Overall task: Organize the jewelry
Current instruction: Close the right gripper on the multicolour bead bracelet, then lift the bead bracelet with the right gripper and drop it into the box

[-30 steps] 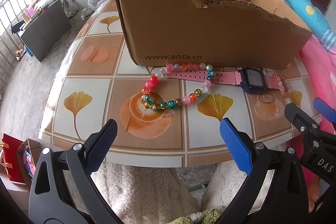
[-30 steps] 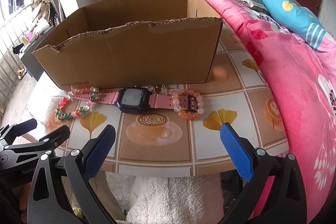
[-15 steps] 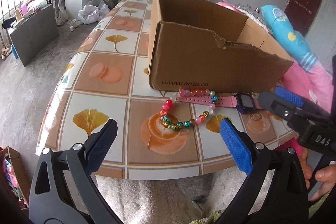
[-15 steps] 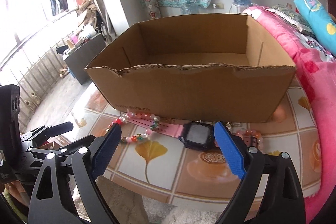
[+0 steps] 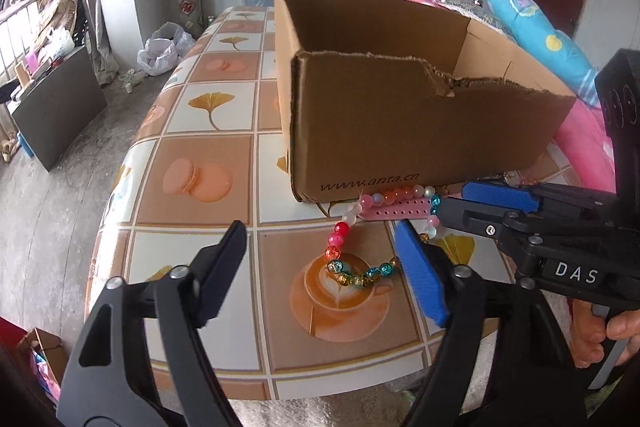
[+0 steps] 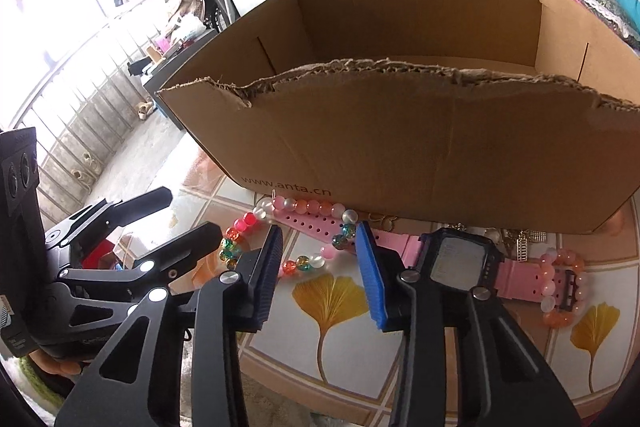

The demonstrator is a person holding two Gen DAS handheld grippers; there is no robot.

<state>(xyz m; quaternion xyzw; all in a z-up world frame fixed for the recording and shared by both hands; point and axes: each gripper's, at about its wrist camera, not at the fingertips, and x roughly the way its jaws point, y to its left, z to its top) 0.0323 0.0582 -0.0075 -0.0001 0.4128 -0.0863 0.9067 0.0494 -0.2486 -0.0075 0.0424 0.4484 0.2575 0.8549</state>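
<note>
Right wrist view: the right gripper point(image 6: 320, 269) is closing, its blue-padded fingers point(image 6: 370, 277) half apart with nothing pressed between them, lined up on the multicoloured bead bracelet point(image 6: 298, 265) and the pink watch point(image 6: 456, 259) strap lying on the desk point(image 6: 332, 331). Alongside, the left gripper point(image 5: 320, 271) is narrowing too, wider, empty, aimed at the same bracelet point(image 5: 352, 267). All the jewelry lies against the cardboard box point(image 6: 420, 139), probably so it can be lifted over the torn front wall into it.
</note>
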